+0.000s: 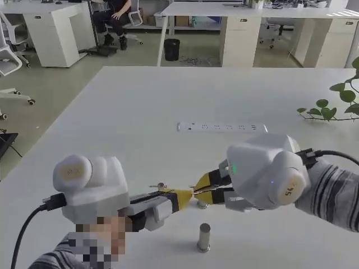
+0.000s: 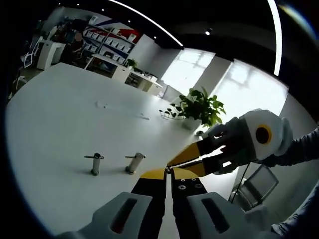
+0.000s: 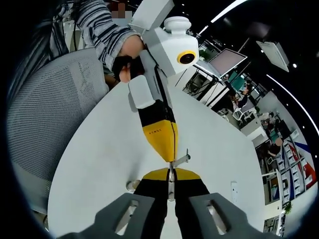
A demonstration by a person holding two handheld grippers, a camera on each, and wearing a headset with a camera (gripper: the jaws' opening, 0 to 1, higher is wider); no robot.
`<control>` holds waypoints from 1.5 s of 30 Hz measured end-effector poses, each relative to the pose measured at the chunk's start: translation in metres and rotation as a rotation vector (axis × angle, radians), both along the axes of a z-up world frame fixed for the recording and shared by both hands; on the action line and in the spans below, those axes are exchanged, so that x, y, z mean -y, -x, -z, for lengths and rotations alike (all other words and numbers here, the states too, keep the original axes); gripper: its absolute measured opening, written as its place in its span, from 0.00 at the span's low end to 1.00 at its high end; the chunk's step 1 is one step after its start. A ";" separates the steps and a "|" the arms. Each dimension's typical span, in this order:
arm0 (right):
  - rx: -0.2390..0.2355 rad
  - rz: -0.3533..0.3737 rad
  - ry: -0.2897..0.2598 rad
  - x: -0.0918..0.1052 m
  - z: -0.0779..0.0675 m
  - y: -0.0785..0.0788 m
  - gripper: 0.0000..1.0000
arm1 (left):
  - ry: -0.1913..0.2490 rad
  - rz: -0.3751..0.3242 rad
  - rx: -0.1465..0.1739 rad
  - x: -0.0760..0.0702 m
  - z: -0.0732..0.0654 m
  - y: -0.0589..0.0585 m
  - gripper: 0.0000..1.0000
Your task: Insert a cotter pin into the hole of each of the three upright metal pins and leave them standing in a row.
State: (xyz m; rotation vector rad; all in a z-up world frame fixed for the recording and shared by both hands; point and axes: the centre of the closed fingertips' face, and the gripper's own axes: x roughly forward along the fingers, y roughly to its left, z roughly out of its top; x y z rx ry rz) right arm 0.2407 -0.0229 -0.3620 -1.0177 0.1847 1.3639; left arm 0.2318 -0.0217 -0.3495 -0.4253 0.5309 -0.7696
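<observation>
My left gripper and right gripper meet tip to tip over the table. A thin cotter pin lies pinched in the right gripper, and the left gripper's yellow tips close on its other end. In the left gripper view the left gripper is shut at the pin, with the right gripper coming in from the right. Two upright metal pins each carry a cotter pin. A bare upright pin stands nearer me. Another pin peeks out behind the left jaws.
A white power strip lies across the middle of the table. A leafy plant hangs over the right edge. Desks, chairs and a seated person are far beyond the table.
</observation>
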 end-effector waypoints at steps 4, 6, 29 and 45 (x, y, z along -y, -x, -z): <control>-0.099 0.054 -0.048 0.001 0.002 0.001 0.00 | -0.003 -0.004 0.022 -0.002 -0.003 -0.003 0.00; -0.136 0.077 -0.085 0.001 0.000 0.001 0.04 | 0.001 -0.012 0.038 -0.006 -0.005 -0.006 0.00; -0.836 0.324 -0.488 0.004 -0.007 0.014 0.12 | 0.037 0.096 0.130 -0.024 -0.010 0.012 0.00; -0.961 0.271 -0.536 -0.009 -0.017 0.043 0.06 | 0.104 0.184 0.121 -0.002 -0.024 0.040 0.00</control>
